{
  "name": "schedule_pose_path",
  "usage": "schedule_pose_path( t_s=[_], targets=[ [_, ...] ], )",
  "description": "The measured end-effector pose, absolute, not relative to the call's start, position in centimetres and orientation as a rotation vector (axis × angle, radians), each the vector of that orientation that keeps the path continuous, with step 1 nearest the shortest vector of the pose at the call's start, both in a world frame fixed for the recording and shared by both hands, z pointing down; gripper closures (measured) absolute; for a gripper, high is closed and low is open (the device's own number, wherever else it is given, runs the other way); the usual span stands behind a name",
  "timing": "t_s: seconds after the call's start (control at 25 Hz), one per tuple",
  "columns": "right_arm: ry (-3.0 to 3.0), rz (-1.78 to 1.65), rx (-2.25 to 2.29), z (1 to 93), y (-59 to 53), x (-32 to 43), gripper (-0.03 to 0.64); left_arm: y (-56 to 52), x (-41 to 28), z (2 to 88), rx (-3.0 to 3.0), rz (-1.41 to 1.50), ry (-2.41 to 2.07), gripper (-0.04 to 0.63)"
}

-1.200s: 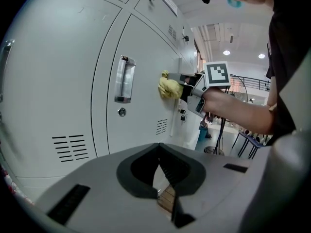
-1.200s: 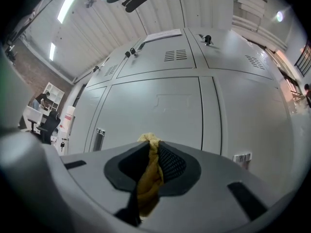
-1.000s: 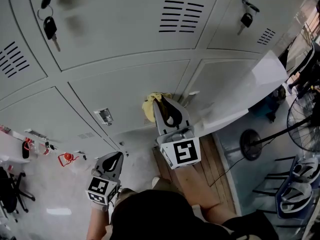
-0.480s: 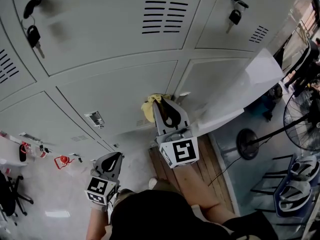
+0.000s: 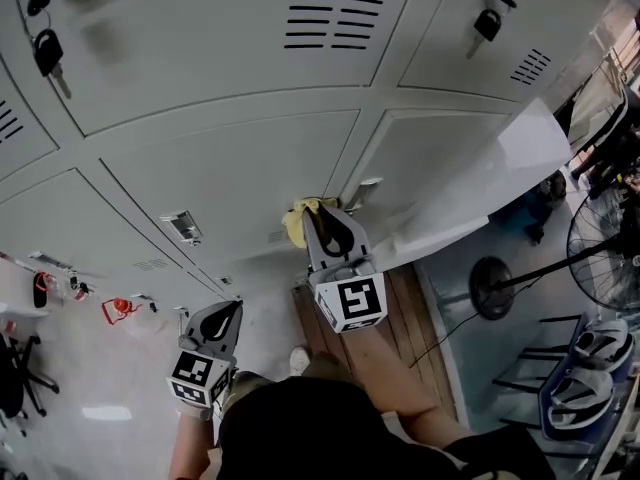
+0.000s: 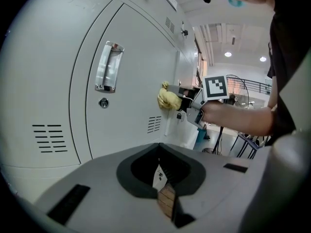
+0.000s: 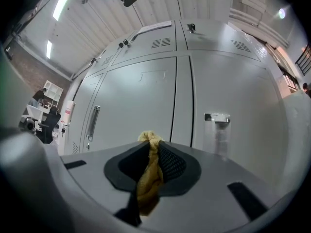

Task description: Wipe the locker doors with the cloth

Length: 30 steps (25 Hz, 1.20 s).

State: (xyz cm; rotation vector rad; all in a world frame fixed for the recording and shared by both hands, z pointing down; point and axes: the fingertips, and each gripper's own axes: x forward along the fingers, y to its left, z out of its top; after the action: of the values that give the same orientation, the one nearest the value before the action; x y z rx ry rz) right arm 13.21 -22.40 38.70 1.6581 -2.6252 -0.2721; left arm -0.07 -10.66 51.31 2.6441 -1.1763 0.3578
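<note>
A wall of grey lockers (image 5: 230,168) fills the space in front of me, with vent slots in the doors and keys (image 5: 45,48) hanging from the locks higher up. Off to my right one locker door (image 5: 480,183) stands swung open, above a strip of wooden boards (image 5: 400,318) on the floor, and a fan (image 5: 610,258) stands further out on that side.

My right tool (image 5: 322,213) is clamped on the yellow cloth (image 5: 298,218). The cloth is bunched between its two jaws and pokes out past the tips, pressed against a lower locker door near that door's right edge, just beside a metal handle (image 5: 365,190).

My left tool (image 5: 230,313) hangs low at my left side, well apart from the cloth. Its jaws are drawn together with nothing between them, and it points towards the lockers without touching them.
</note>
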Motion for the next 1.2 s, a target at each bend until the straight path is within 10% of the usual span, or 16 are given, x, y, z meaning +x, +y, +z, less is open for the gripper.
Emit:
schedule_pose_path(
  t_s=[1.2],
  targets=[
    [-2.484, -0.008, 1.305, 56.1, -22.8, 10.0, 0.552, -5.6, -3.8, 54.8, 2.376, 0.356, -1.447, 0.586]
  ],
)
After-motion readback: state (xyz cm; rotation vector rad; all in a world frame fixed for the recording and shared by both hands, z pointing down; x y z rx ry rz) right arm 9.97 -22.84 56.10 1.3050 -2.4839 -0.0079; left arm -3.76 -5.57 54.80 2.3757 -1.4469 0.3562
